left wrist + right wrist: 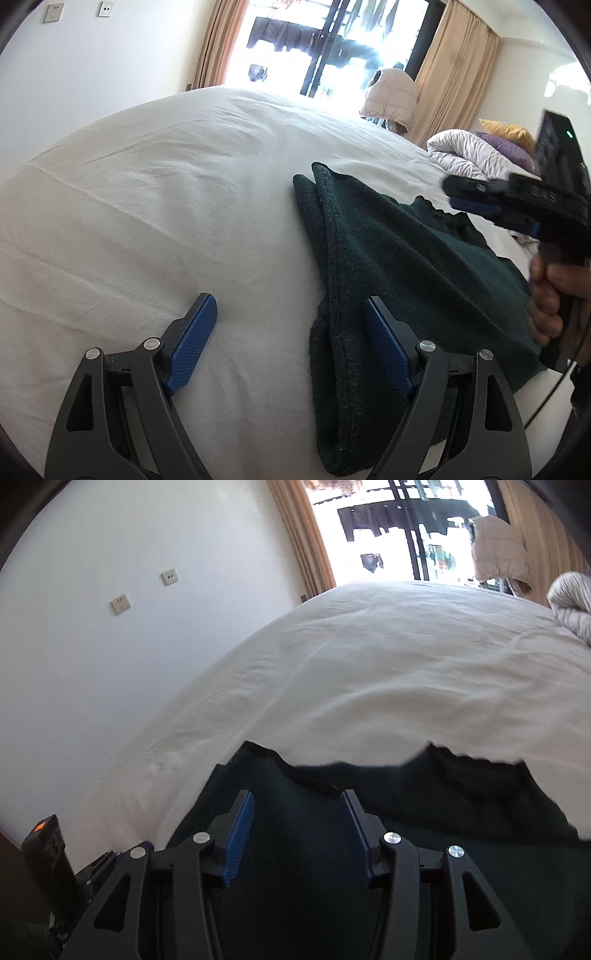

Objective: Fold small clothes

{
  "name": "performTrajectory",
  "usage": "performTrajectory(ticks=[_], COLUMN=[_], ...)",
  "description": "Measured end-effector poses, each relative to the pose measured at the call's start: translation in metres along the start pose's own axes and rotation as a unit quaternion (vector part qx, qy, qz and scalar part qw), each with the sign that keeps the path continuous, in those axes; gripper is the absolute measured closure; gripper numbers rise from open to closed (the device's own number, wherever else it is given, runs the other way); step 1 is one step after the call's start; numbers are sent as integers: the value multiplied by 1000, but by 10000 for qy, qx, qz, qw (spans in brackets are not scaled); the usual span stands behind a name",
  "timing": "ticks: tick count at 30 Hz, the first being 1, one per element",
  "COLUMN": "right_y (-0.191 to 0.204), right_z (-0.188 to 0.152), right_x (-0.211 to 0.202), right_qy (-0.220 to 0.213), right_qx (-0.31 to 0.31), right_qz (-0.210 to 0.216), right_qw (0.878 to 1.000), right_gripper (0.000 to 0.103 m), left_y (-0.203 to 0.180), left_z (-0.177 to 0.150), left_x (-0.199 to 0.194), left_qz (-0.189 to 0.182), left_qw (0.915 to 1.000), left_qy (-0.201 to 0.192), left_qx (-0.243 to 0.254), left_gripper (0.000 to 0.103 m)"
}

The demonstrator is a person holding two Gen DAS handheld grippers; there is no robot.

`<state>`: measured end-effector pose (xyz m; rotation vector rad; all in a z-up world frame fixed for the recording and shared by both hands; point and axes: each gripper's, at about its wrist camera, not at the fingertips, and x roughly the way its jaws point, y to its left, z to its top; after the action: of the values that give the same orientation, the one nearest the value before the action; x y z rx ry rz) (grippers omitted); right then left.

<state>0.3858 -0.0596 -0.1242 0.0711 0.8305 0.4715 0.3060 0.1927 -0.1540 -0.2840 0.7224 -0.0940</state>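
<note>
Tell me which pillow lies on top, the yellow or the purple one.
The mustard-yellow pillow lies on top; the purple pillow sits beneath it.

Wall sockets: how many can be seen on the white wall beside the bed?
2. One beige square wall socket sits lower and nearer the camera; the second beige socket is higher and closer to the curtain. Others may be hidden outside the views.

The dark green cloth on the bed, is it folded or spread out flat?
Folded. The cloth lies doubled on the bed, with layered edges stacked along its left side and at the far corner.
</note>
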Motion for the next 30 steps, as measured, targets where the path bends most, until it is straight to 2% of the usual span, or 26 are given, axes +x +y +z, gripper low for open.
performTrajectory(ticks=[2,5,7,10,12,13,14,17,18,20,23,25,27,30], right_y=[-43,-120,-162,-211,-228,-227,-219,-163,-139,-89,-38,-29,-44,-70], right_z=[-16,-39,-56,-76,-84,-87,-87,-87,-89,-94,-108,-118,-119,-119], right_x=[-21,-38,-51,-86,-114,-124,-129,-125,-119,-95,-53,-34,-35,-56], right_qy=[-48,47,-92,-553,-898,-1006,-1078,-1073,-1051,-722,-95,159,48,-241], right_qx=[493,1345,1789,2552,3093,3171,3157,2821,2690,2385,1990,1894,2241,2760], right_qz=[-171,-581,-537,-932,-1381,-1415,-1299,-400,-48,518,1055,835,852,266], right_qw=[9986,9892,9824,9608,9366,9323,9337,9525,9574,9671,9742,9782,9708,9605], right_gripper=[52,52,68,89,86,86,82,82,79,66,65,63,79,78], left_y=[-3,-7,-9,-10,-10,-10,-10,-11,-11,-14,-18,-20,-22,-18], left_z=[0,-1,-1,0,0,0,0,-1,0,0,-2,-5,-10,-16], left_x=[2,5,7,12,13,14,13,11,11,10,7,4,0,-8], left_qz=[83,182,246,324,364,372,378,401,423,486,639,717,796,810], left_qw=[9999,9997,9994,9990,9987,9987,9986,9985,9983,9978,9960,9945,9924,9913], left_qy=[27,61,82,110,123,126,128,134,143,160,246,314,405,505], left_qx=[68,154,212,283,321,331,337,359,374,431,579,697,847,904], left_gripper=[21,21,21,21,20,20,20,21,20,20,20,20,20,20])
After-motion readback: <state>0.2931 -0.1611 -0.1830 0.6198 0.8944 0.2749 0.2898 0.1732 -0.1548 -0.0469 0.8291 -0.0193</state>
